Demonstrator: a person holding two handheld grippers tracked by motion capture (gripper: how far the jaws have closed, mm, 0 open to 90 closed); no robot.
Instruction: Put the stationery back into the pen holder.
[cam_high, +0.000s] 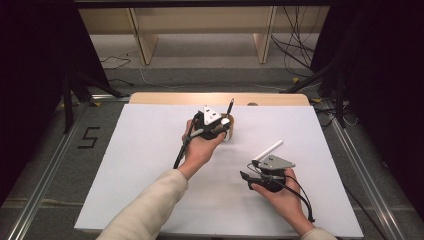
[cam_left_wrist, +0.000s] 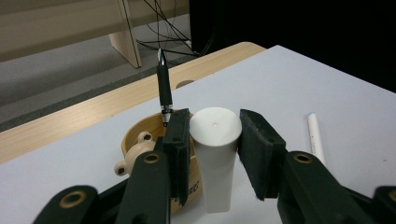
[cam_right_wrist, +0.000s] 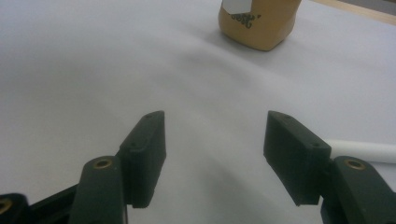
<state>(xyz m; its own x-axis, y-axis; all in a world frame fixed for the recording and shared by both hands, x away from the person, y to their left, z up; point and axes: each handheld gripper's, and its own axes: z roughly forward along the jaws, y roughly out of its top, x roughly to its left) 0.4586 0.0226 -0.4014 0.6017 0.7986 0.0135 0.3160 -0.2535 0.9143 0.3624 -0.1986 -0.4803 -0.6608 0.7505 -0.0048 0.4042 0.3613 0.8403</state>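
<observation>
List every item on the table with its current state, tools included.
Left tool: jaws around the white cup, small gap on its right side.
Right tool: open, holding nothing.
White cup: upright beside the wooden holder.
Wooden holder: upright, pen inside.
Pen: standing, tip up.
White stick: lying flat.

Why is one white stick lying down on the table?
It does look stray. The white stick lies flat on the table, while the black pen stands in the wooden holder. Nothing looks spilled or broken.
</observation>
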